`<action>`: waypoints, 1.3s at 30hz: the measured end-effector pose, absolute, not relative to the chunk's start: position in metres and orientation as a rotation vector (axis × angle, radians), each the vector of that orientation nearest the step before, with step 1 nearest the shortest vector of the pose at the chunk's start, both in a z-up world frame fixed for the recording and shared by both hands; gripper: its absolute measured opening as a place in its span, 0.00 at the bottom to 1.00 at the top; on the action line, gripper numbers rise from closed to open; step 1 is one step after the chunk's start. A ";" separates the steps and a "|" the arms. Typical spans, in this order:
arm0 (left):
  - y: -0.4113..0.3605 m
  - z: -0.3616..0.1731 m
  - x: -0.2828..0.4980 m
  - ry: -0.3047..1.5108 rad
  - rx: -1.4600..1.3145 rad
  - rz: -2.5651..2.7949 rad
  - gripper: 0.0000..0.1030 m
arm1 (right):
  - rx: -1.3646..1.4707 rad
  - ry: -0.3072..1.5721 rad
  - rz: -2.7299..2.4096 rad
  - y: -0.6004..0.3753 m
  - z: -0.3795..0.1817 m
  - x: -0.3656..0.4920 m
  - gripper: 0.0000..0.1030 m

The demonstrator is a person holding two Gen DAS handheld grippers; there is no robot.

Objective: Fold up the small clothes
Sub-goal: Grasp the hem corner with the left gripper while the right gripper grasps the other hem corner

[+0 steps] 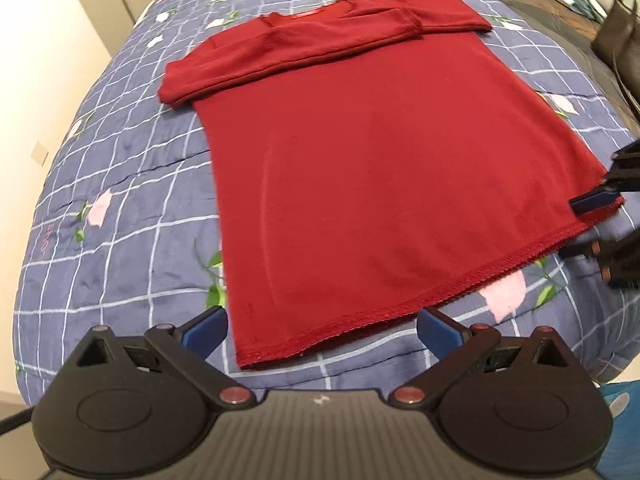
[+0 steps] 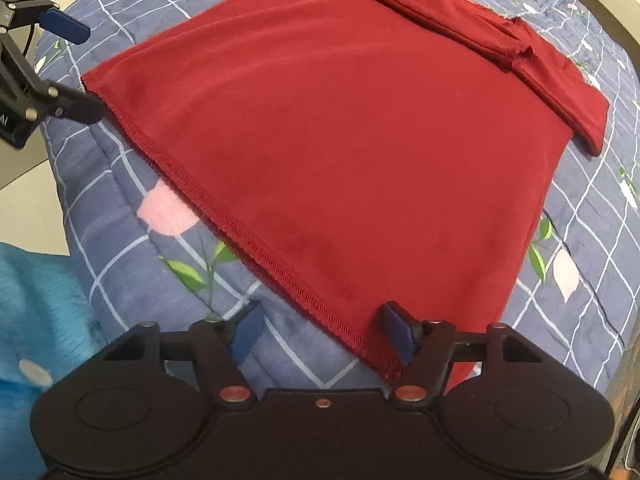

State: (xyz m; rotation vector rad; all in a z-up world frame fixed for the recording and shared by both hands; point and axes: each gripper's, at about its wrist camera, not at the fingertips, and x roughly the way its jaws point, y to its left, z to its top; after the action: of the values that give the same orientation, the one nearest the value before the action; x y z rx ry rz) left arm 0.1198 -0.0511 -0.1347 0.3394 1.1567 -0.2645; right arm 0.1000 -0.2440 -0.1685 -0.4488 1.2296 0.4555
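The left hand-held gripper (image 1: 322, 330) is released before the hem's left corner of the red shirt (image 1: 384, 184), flat on the bed (image 1: 120, 208), sleeves folded in. The right hand-held gripper (image 2: 324, 330), released, straddles the right corner. Next, I judge, both must pinch the hem.

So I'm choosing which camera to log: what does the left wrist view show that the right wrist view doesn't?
Only the left wrist view shows the neckline and a dark bag. Only the right wrist view shows the pale floor. Both show the red shirt, sleeves folded in, on the checked quilt, some blue fabric, and the open left gripper and right gripper at its hem corners.
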 end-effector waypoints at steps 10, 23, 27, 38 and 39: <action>-0.088 -0.148 0.105 1.073 0.454 -0.386 1.00 | -0.226 1.183 0.429 -0.263 -0.123 0.122 0.06; -0.085 -0.156 0.125 0.977 0.602 -0.205 0.60 | -0.144 1.136 0.463 -0.275 -0.073 0.149 0.06; -0.062 -0.143 0.135 1.003 0.549 -0.325 0.11 | -0.172 1.136 0.492 -0.276 -0.075 0.145 0.06; -0.057 -0.103 0.119 0.942 0.685 -0.515 0.03 | -0.443 1.159 0.677 -0.256 -0.075 0.117 0.04; -0.056 -0.100 0.116 0.937 0.692 -0.527 0.03 | -0.455 1.160 0.687 -0.257 -0.073 0.114 0.04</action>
State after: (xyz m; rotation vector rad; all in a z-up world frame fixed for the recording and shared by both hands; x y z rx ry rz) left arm 0.1157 -0.0562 -0.0998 0.6923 0.9368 -0.5266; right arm 0.1145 -0.2569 -0.0731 -0.4553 1.1598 0.6874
